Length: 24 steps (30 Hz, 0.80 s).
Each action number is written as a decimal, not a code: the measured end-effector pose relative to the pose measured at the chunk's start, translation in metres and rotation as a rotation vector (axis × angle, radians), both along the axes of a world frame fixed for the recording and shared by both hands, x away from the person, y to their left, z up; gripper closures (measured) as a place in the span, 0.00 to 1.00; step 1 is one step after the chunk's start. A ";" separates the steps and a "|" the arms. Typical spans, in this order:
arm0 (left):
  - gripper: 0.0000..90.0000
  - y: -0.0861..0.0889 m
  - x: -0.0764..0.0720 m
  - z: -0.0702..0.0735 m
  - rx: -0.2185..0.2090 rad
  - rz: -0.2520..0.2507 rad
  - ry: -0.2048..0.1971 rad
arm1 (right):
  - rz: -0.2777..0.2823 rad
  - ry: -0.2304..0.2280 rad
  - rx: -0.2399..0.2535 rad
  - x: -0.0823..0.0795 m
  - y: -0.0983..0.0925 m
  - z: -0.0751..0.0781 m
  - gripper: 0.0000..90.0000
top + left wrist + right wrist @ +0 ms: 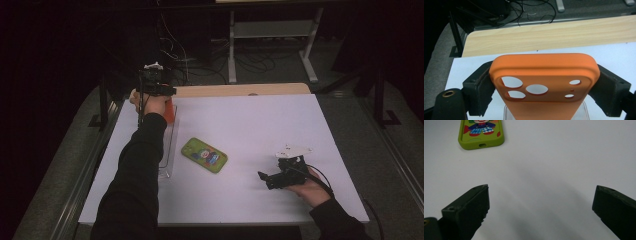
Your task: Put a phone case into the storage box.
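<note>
My left gripper, at the far left of the table, is shut on an orange phone case. In the left gripper view its black pads press on the case's two long sides, camera cut-outs facing up. The case hangs just above the far end of a clear plastic tray. A green phone case with a cartoon print lies flat mid-table; its end appears top left in the right gripper view. My right gripper rests low at the front right, open, nothing between its jaws.
A white sheet covers the table, with a wooden strip along its far edge. Beyond it lie cables and a metal frame on a dark floor. A person's dark-sleeved left arm runs along the table's left side.
</note>
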<state>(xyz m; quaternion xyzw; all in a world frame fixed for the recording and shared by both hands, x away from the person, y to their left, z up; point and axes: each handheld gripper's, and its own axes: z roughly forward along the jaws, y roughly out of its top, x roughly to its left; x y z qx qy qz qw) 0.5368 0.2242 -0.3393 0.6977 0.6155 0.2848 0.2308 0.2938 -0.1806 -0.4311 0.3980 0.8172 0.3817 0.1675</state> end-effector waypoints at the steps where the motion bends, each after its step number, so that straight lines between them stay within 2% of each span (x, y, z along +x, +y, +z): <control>1: 0.16 0.000 0.000 -0.001 0.000 -0.002 0.001 | 0.002 -0.001 -0.001 0.000 0.000 0.000 0.00; 12: 0.15 -0.002 0.001 -0.006 -0.009 0.008 -0.023 | 0.003 -0.002 -0.005 0.000 -0.001 0.000 0.00; 24: 0.13 -0.004 0.003 -0.011 0.017 0.008 -0.031 | -0.008 0.003 -0.003 -0.001 -0.003 0.000 0.00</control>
